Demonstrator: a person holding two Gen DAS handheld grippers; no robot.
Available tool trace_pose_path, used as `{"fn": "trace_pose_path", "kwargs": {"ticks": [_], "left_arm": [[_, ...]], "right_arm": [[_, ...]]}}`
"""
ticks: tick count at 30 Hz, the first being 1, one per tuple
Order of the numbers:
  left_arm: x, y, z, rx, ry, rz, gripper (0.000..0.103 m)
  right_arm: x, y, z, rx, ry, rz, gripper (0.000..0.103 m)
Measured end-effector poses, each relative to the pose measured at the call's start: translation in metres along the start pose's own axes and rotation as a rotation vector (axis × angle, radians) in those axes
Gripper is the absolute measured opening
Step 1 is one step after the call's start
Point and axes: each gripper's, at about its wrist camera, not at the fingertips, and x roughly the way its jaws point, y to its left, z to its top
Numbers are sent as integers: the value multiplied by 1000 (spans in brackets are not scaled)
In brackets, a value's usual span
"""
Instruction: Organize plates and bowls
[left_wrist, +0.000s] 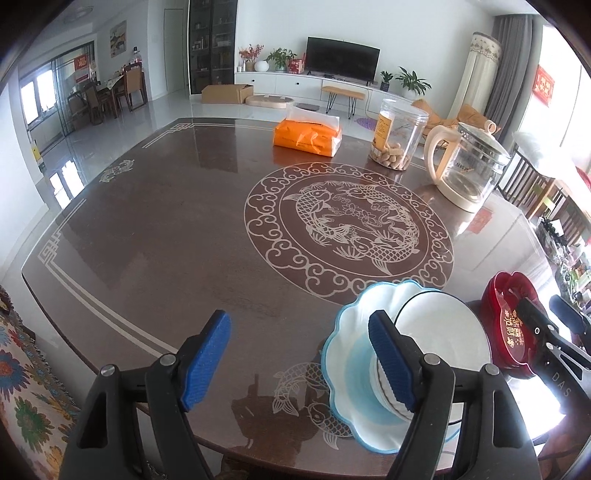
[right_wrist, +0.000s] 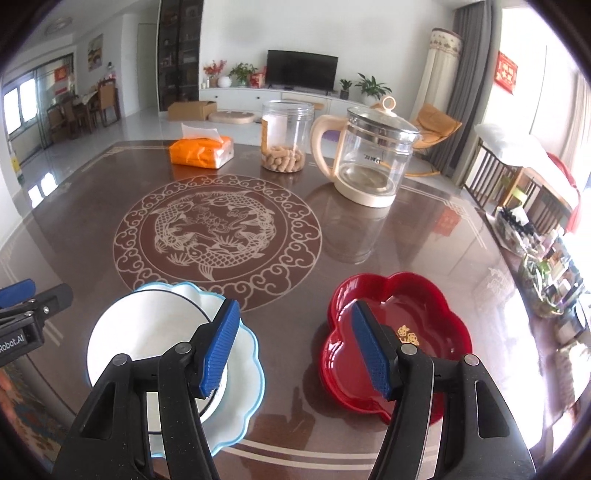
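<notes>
Near the table's (right_wrist: 406, 236) front edge, a white bowl (right_wrist: 147, 328) sits inside a blue-rimmed scalloped plate (right_wrist: 243, 373). A red flower-shaped plate (right_wrist: 436, 314) lies just beside it, toward the right edge. The left gripper (left_wrist: 301, 363) and right gripper (right_wrist: 295, 347) both hover spread, pinching nothing. A glass kettle (right_wrist: 373, 158), jar (right_wrist: 286, 136) and tissue pack (right_wrist: 201, 151) stand along the far edge.

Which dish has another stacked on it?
The blue-rimmed scalloped plate: a white bowl sits on it. The red flower-shaped dish holds nothing.
</notes>
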Motion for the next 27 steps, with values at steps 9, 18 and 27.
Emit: {"fn": "trace_pose_path", "kwargs": {"ticks": [9, 18, 27], "left_arm": [[-11, 4, -12, -5, 9, -4, 78], [-12, 5, -24, -4, 27, 3, 78], [-12, 6, -28, -7, 30, 4, 78]], "right_arm": [[-17, 0, -8, -35, -21, -44, 67], [-26, 0, -16, -52, -43, -66, 68], [-33, 0, -20, -43, -59, -60, 68]]}}
